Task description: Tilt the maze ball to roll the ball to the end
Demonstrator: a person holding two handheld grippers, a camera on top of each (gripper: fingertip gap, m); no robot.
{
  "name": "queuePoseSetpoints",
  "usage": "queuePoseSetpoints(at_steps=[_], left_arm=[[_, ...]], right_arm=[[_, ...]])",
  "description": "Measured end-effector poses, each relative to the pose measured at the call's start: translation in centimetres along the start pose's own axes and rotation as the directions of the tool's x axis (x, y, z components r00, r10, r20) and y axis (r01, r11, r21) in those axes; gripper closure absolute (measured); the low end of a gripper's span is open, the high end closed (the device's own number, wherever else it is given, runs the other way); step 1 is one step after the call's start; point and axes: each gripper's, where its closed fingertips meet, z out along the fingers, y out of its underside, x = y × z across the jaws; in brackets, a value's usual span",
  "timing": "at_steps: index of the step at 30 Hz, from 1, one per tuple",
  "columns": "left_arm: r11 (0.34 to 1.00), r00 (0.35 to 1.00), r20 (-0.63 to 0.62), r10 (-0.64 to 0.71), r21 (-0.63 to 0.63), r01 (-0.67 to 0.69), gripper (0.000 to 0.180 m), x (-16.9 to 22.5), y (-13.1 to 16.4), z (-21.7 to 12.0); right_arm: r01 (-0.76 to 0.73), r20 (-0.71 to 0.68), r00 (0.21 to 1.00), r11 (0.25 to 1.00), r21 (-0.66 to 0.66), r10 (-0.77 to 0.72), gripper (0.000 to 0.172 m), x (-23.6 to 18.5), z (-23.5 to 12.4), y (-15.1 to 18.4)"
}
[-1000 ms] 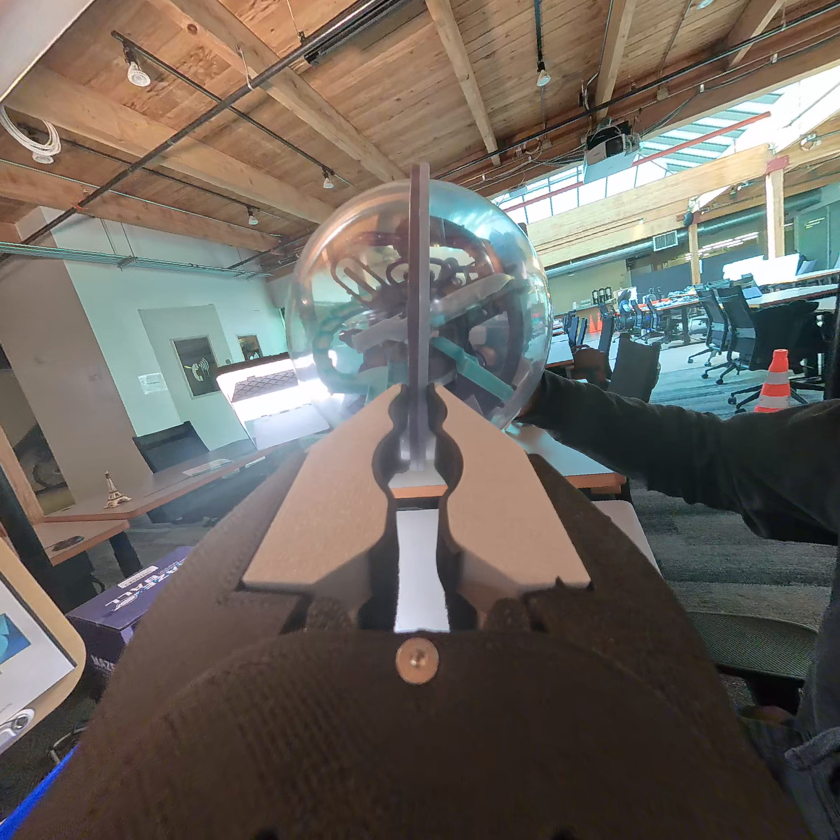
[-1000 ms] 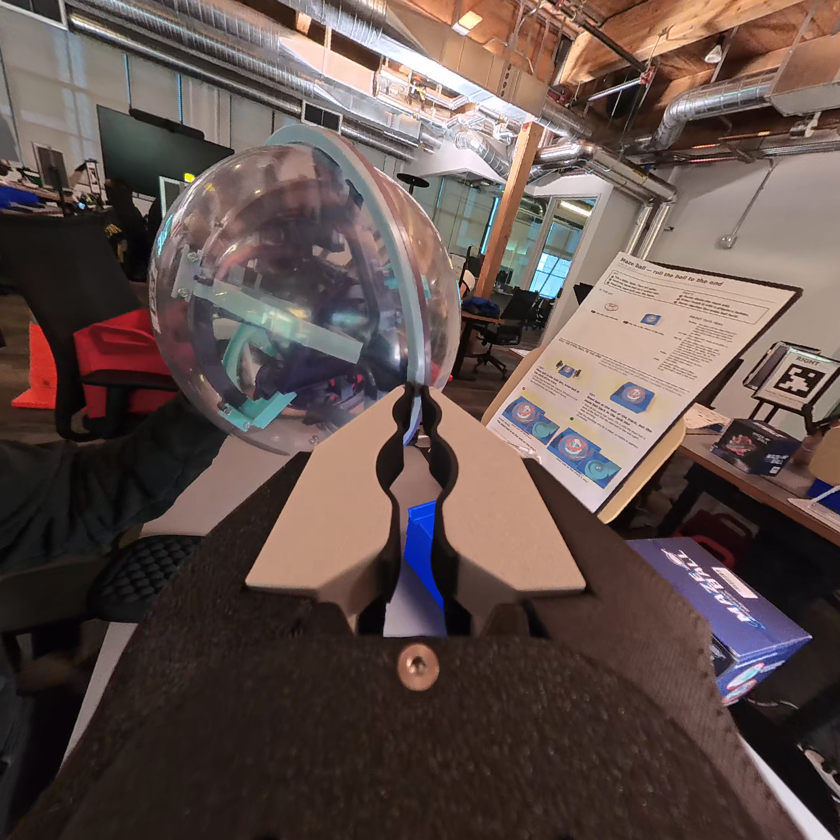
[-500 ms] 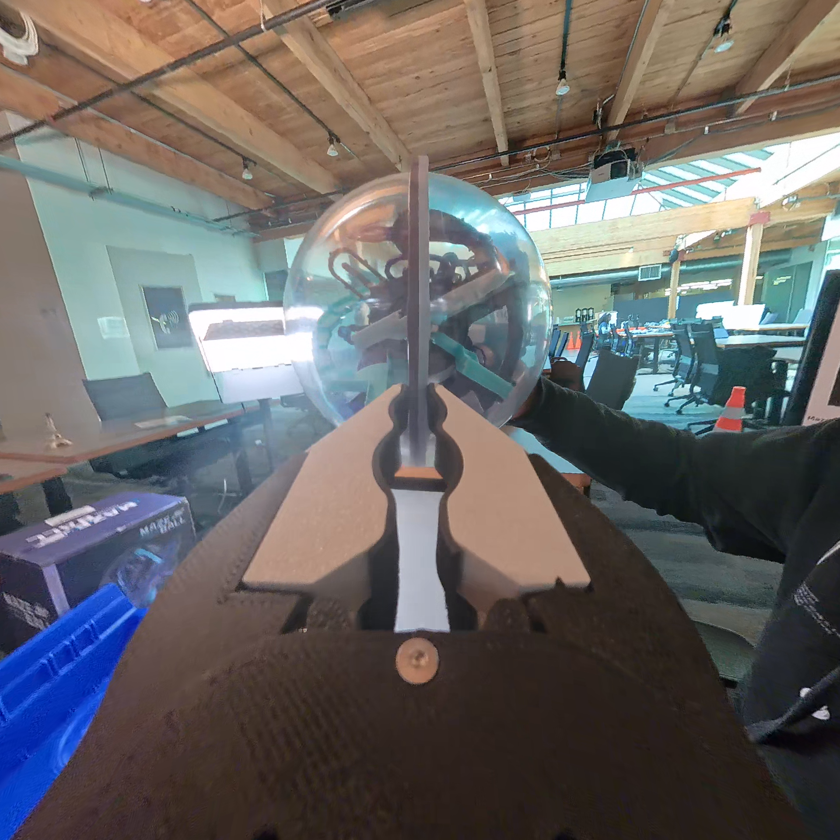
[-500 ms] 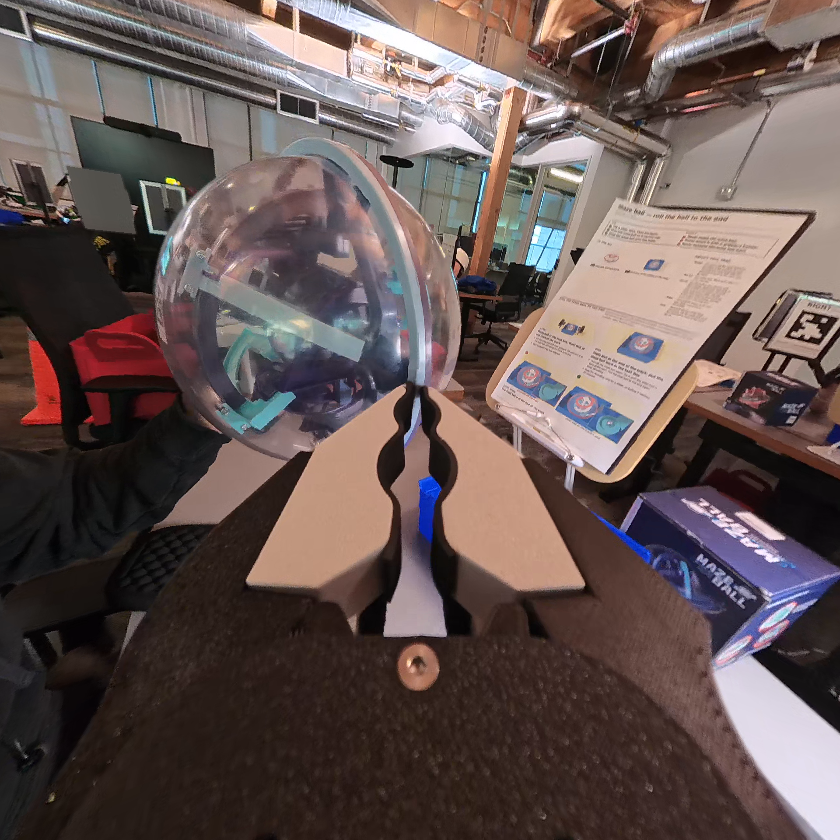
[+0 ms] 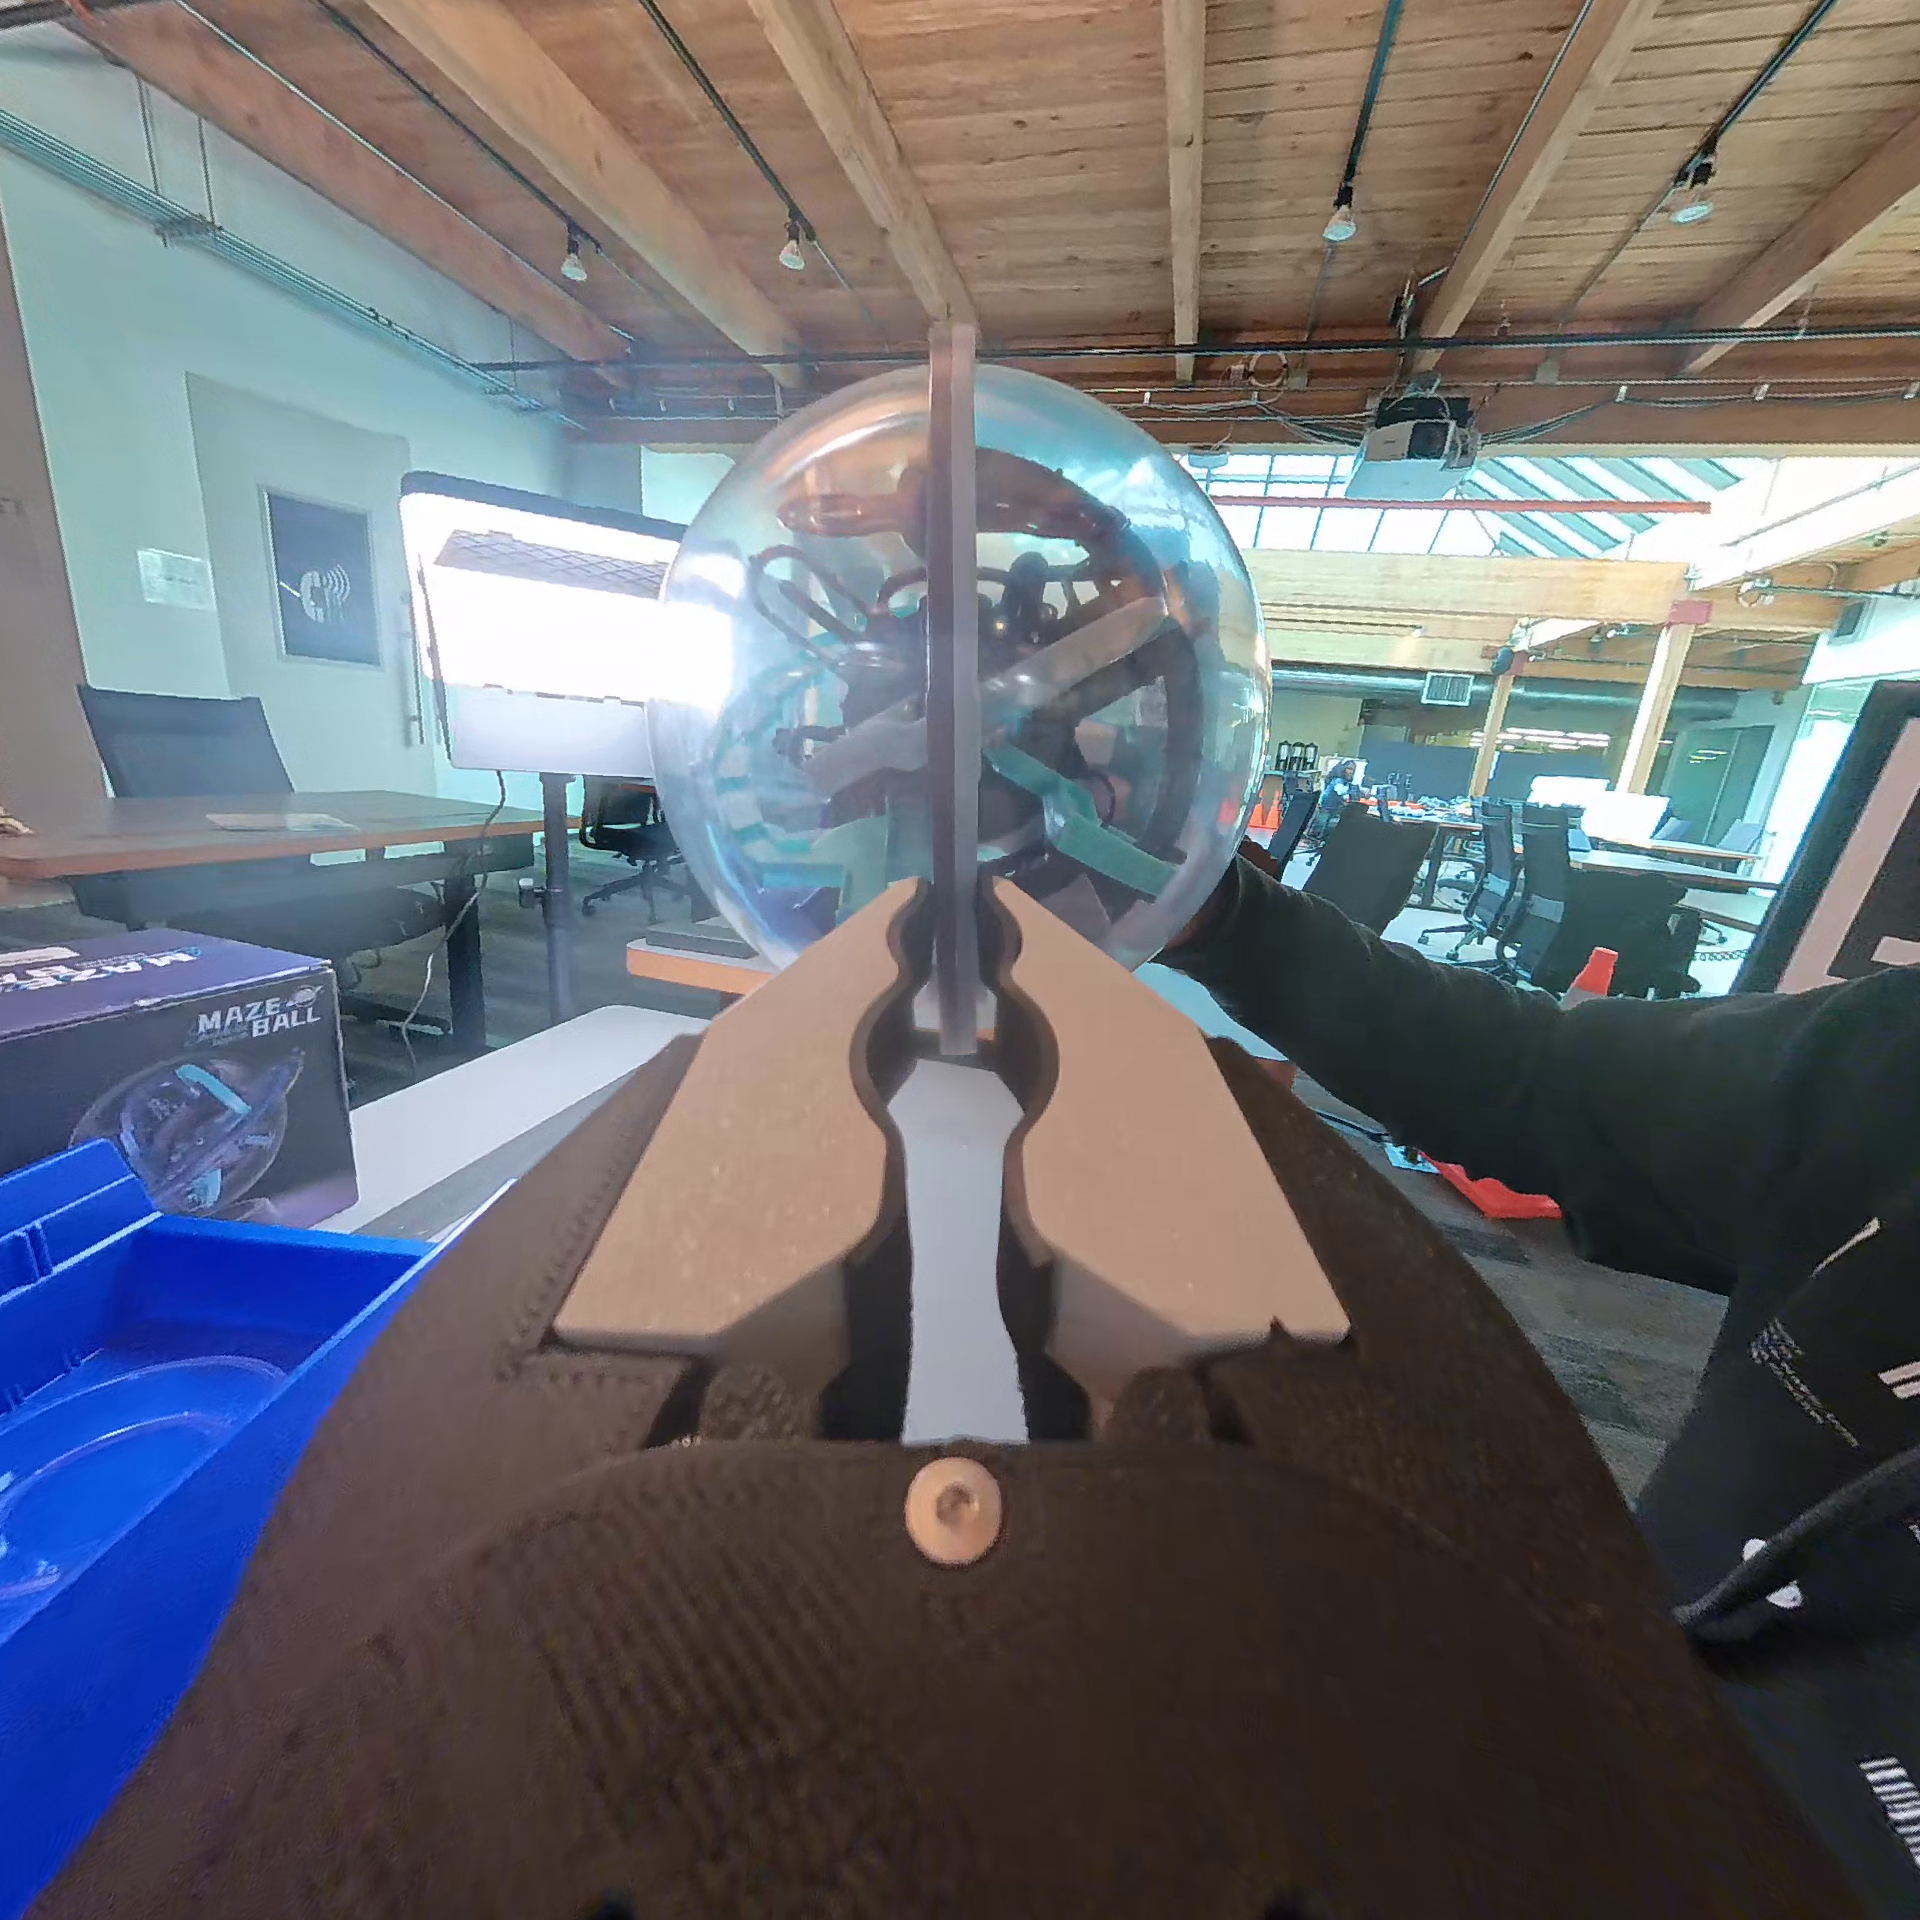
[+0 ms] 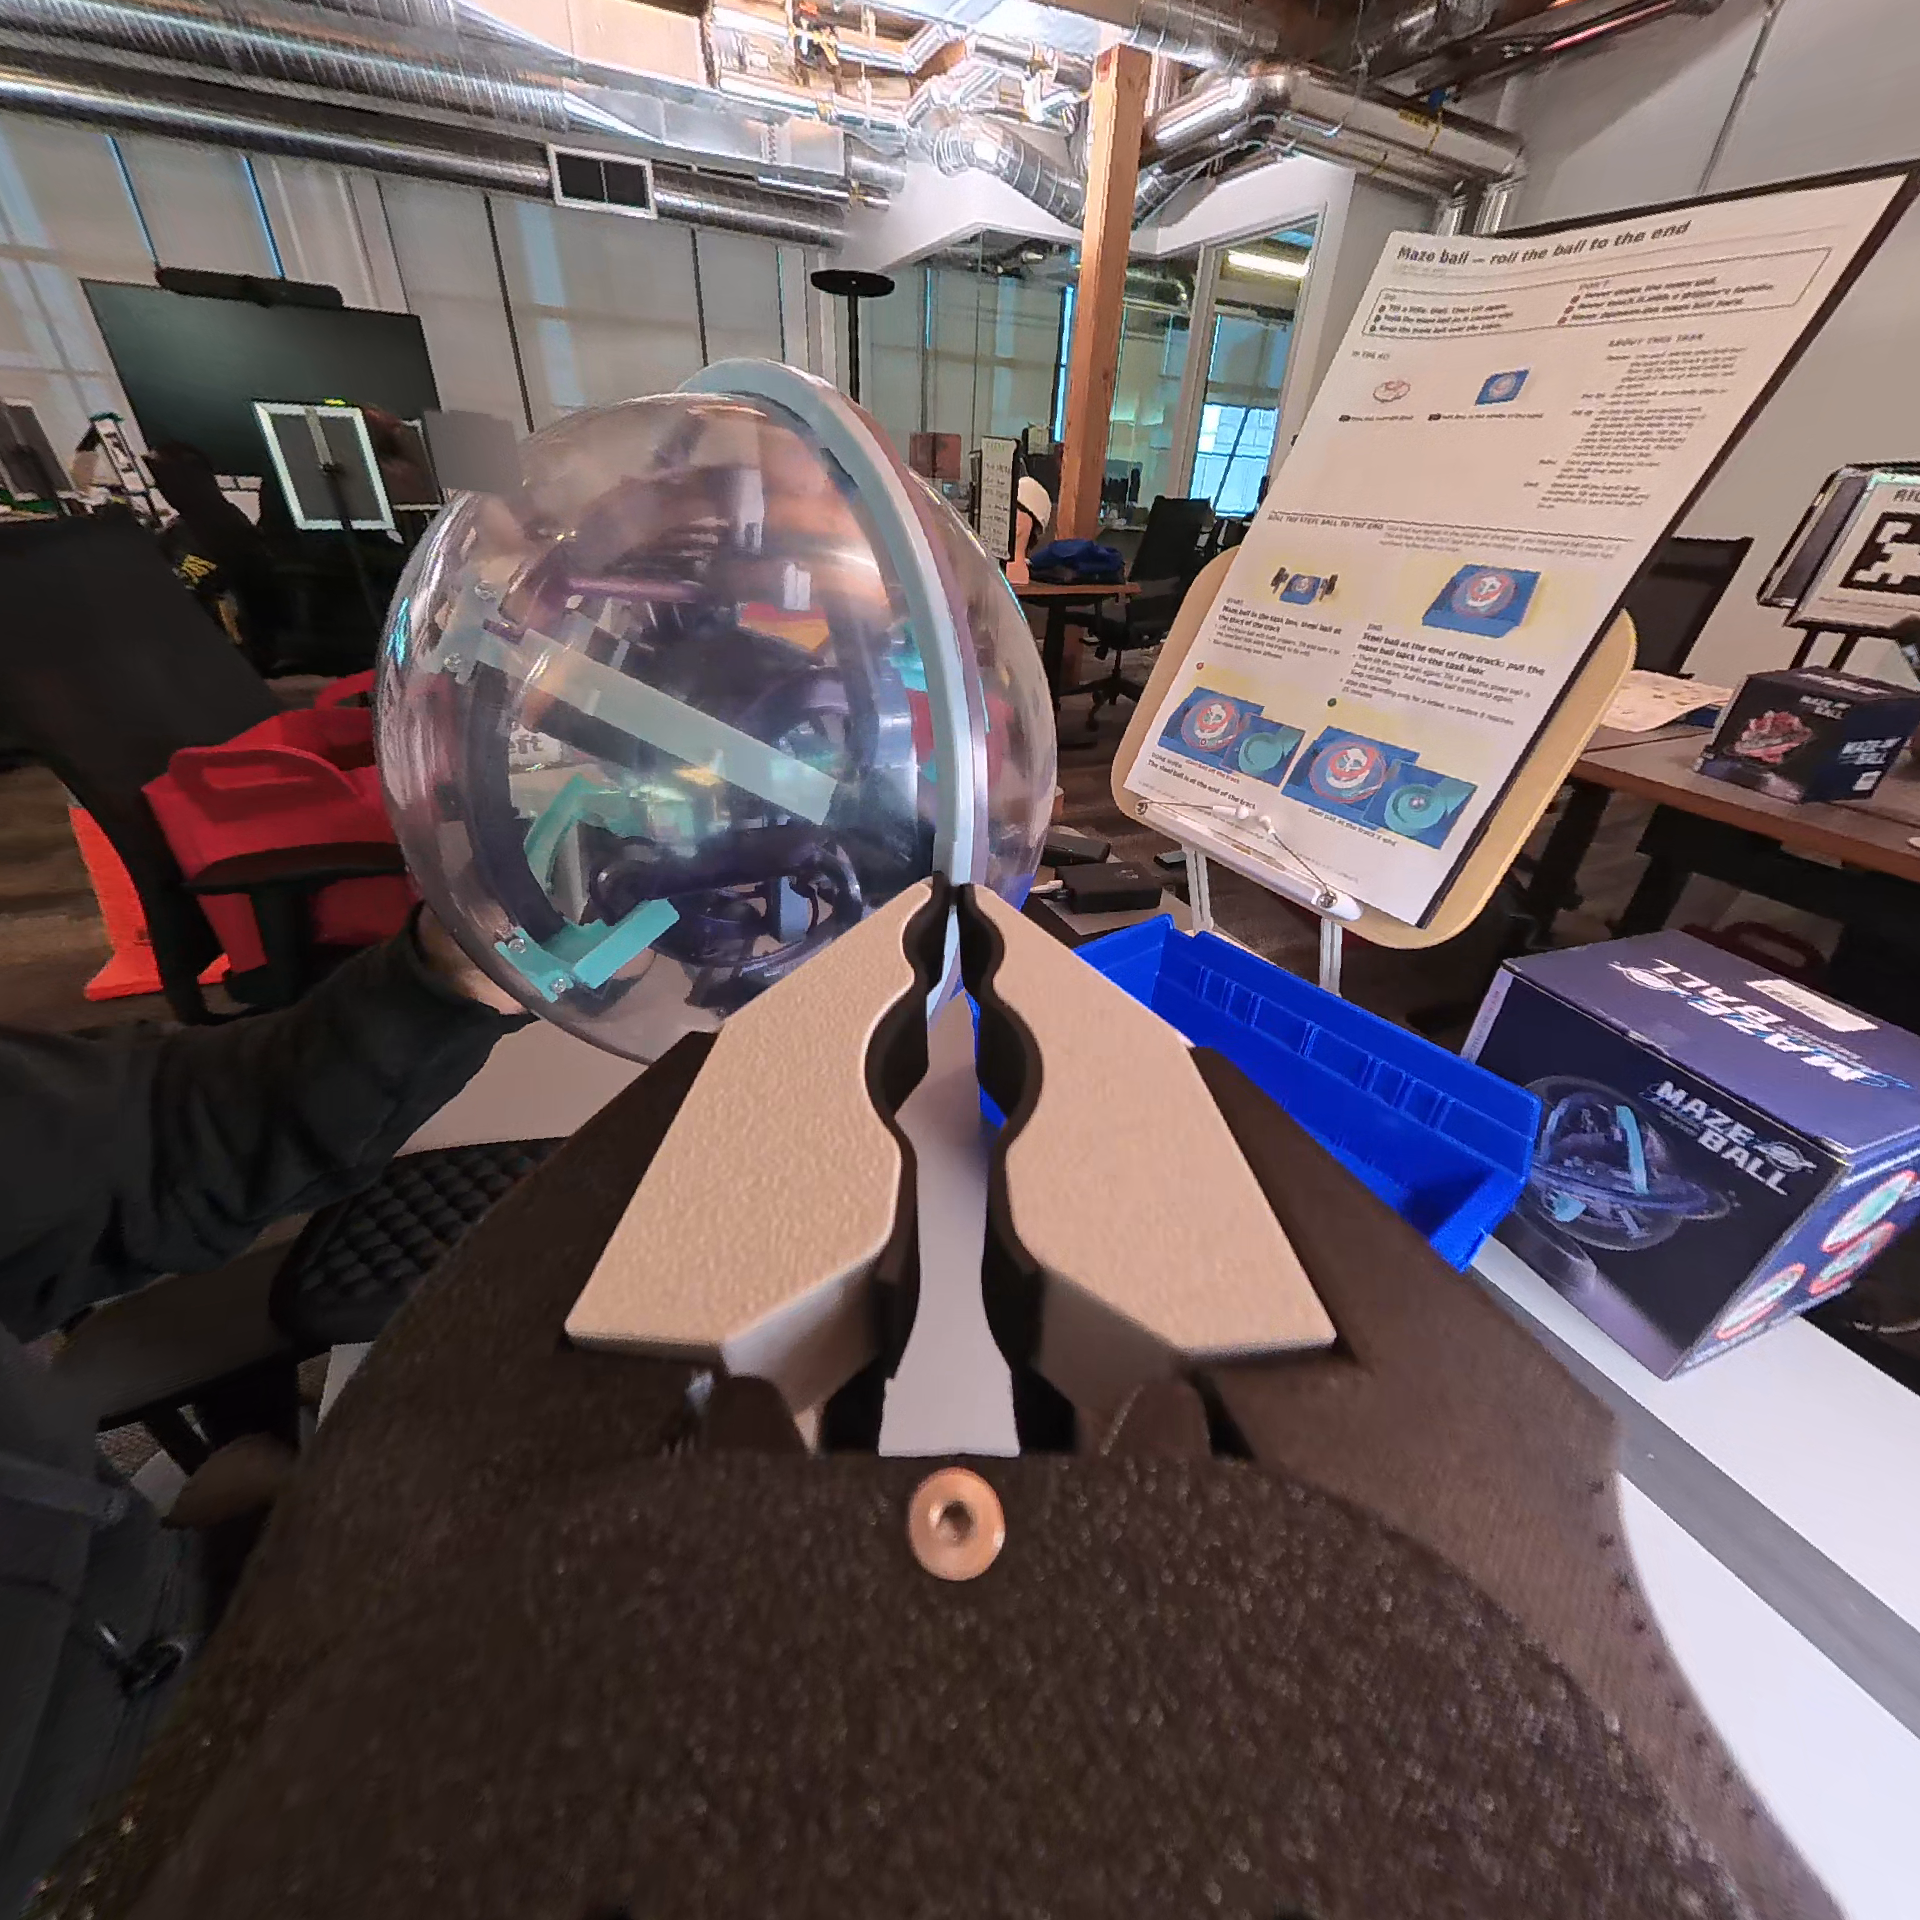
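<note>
The maze ball (image 5: 1091, 665) is a clear sphere with teal, grey and dark tracks inside and a flat ring around its middle. It is held up in the air between both grippers. My left gripper (image 5: 954, 904) is shut on the ring's edge (image 5: 951, 623), seen edge-on. In the right wrist view the maze ball (image 6: 665, 707) sits left of centre, and my right gripper (image 6: 954, 902) is shut on its pale ring (image 6: 935, 582). The small steel ball inside is not clear to me.
A blue bin (image 6: 1320, 1049) sits on the white table (image 6: 1714, 1455) below, also in the left wrist view (image 5: 156, 1351). Maze ball boxes (image 6: 1714, 1143) (image 5: 177, 1060) stand beside it. An instruction board (image 6: 1507, 540) stands on an easel. A dark sleeve (image 5: 1507, 1091) reaches behind the sphere.
Both grippers have tipped downward with the maze ball still gripped; the ceiling has slid up and the blue bin, boxes and table have come into view. The grips have not shifted.
</note>
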Motion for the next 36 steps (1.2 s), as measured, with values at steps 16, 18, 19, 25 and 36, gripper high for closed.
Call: queuePoseSetpoints(at_steps=[16, 18, 19, 25, 36], left_arm=[[0.999, 0.999, -0.002, 0.050, 0.009, -0.050, 0.175, -0.3, 2.0, 1.3], [0.999, 0.999, 0.007, 0.051, 0.014, -0.051, 0.175, -0.6, 1.9, 1.2], [0.998, 0.998, 0.012, 0.059, 0.018, -0.060, 0.175, -0.7, 1.8, 1.1], [0.992, 0.992, 0.047, 0.120, 0.034, -0.122, 0.174, -1.4, 0.8, 0.9], [0.994, 0.994, 0.072, 0.079, 0.065, -0.084, 0.175, -2.7, 1.1, 0.3]], right_arm=[[0.177, -0.004, 0.984, 0.984, 0.033, -0.177, 0.172, -1.4, -0.1, -5.1], [0.194, 0.001, 0.981, 0.980, 0.037, -0.194, 0.172, -1.7, 0.0, -5.1], [0.210, 0.003, 0.978, 0.977, 0.045, -0.210, 0.172, -1.9, 0.0, -5.2], [0.359, 0.036, 0.930, 0.925, 0.126, -0.365, 0.172, -4.6, 0.0, -6.8], [0.525, 0.047, 0.847, 0.847, 0.086, -0.530, 0.172, -7.1, 0.8, -6.8]])
